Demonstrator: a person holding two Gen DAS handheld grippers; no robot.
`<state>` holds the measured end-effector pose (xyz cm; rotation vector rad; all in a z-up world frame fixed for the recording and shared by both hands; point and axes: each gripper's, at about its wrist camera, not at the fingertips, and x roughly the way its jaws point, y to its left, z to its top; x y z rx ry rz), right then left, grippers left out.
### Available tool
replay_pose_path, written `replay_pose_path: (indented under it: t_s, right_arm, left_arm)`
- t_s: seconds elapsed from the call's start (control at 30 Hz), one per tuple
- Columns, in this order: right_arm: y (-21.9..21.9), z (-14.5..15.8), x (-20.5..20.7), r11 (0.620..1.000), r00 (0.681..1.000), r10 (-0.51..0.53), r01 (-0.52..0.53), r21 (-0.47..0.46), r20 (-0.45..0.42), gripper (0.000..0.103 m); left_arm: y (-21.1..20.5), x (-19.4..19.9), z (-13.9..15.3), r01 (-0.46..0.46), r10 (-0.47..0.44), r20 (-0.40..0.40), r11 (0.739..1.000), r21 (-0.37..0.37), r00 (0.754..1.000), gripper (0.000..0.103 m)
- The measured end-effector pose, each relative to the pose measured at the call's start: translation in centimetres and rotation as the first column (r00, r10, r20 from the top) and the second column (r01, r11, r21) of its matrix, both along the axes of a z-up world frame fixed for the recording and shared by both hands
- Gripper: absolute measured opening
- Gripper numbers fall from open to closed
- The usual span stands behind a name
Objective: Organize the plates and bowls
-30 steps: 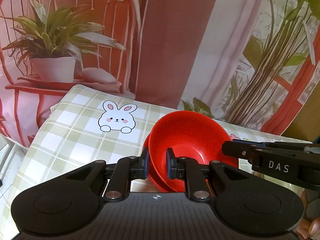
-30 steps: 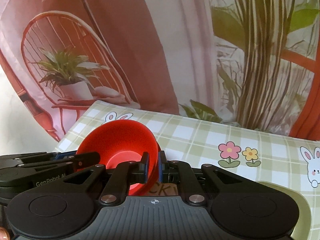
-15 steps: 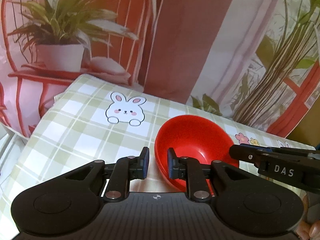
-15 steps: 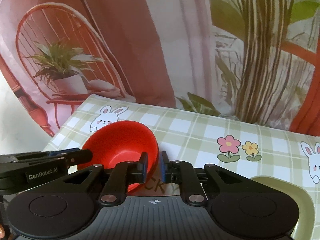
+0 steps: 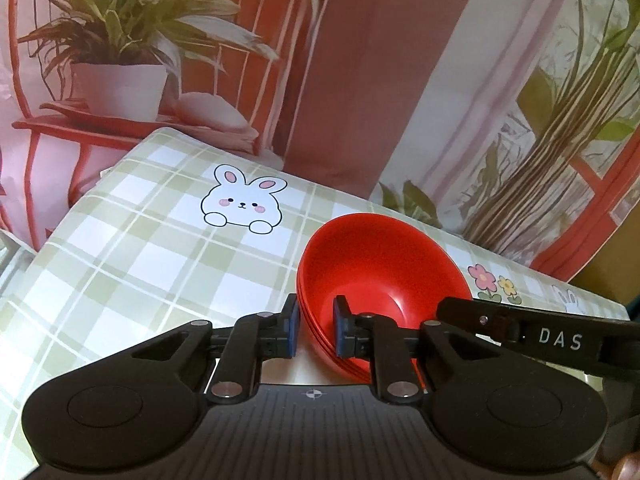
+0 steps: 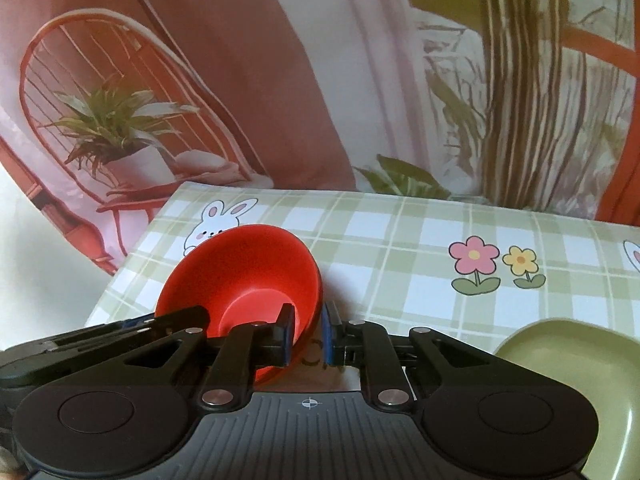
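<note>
A stack of red bowls [image 5: 380,276] sits on the green checked tablecloth, nested together. My left gripper [image 5: 314,330] has its fingers on either side of the stack's left rim, a small gap showing on the outer side. My right gripper [image 6: 306,334] straddles the right rim of the same red bowls [image 6: 240,280], with a gap beside the outer pad. Both look slightly open around the rim, not pressing. A green plate [image 6: 580,364] lies at the lower right in the right wrist view.
The tablecloth [image 5: 140,248] has a bunny print [image 5: 240,204] to the left of the bowls and flower prints [image 6: 496,264] to the right. A printed backdrop with a plant and curtains stands behind the table's far edge.
Both grippers opened off the bowl rim half a second ago. The bowl has dropped down into the stack. Both cameras have moved closer to the table.
</note>
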<state>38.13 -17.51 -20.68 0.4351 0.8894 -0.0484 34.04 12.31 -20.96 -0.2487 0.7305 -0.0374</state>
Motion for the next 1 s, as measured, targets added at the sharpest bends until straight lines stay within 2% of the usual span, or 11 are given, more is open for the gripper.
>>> replay_pose_path:
  t_s: [0.2, 0.47, 1.0]
  right_arm:
    - [0.2, 0.8, -1.7, 1.000, 1.000, -0.014, 0.014, 0.011, 0.012, 0.012]
    - [0.0, 3.0, -5.9, 0.998, 0.996, -0.055, 0.053, 0.038, 0.065, 0.012]
    - [-3.5, 6.4, -14.2, 0.988, 0.976, -0.146, 0.136, 0.074, 0.161, 0.012]
  left_arm:
    - [-0.2, -1.6, 0.6, 0.005, -0.005, -0.003, 1.000, 0.009, 1.000, 0.018]
    - [-1.4, -4.9, 2.4, 0.025, -0.025, 0.005, 0.999, 0.032, 1.000, 0.018]
    - [-7.1, -9.5, 5.7, 0.084, -0.086, 0.050, 0.996, 0.035, 0.995, 0.018]
